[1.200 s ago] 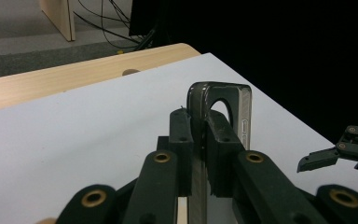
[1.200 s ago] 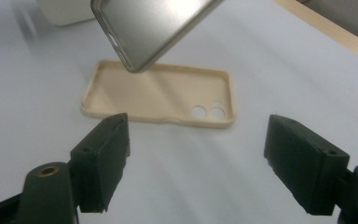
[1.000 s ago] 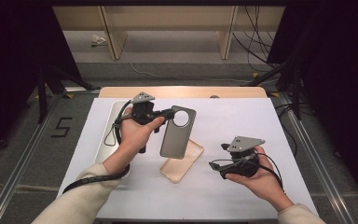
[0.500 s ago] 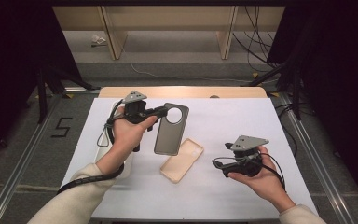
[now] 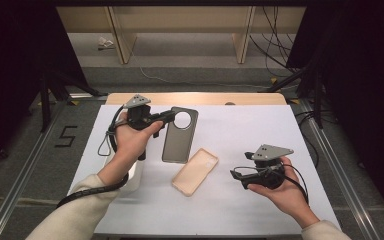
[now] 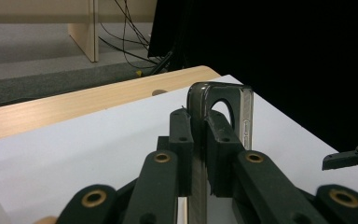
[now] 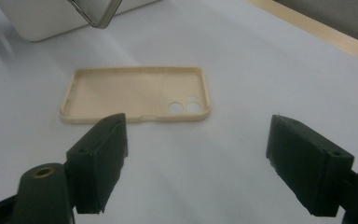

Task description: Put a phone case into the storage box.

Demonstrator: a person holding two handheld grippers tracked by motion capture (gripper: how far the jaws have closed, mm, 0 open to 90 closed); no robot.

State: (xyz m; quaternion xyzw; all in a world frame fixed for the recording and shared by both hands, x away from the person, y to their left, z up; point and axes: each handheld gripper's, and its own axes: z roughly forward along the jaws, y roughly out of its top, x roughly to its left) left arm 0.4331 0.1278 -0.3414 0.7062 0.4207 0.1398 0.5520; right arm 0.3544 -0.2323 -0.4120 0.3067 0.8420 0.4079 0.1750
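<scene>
So here's where I'm at: my left gripper point(image 5: 172, 116) has its fingers clamped on the top edge of the grey phone case point(image 5: 179, 136), right next to the big round camera cutout. In the left gripper view the two pads point(image 6: 182, 140) pinch the case wall tight, with the cutout arch sticking up just past them. From the high view the case hangs off the gripper with its far end pointing back toward me. I think the lower end is off the bench point(image 5: 240, 125), but from that angle I honestly can't be sure whether it's lifted or just resting.

The beige phone case point(image 5: 195, 171) is lying flat on the white bench cover, open side up, just beside the lower corner of the grey one. I can't tell if the two touch. In the right gripper view it sits a bit ahead of the fingers, with its two small camera holes toward the right end.

My right gripper point(image 5: 236, 175) sits low over the bench to the right of the beige case, pointing at it, fingers point(image 7: 100, 161) wide apart with nothing between them.

There's also a white box point(image 7: 51, 18) on the left side, partly under my left forearm.
</scene>
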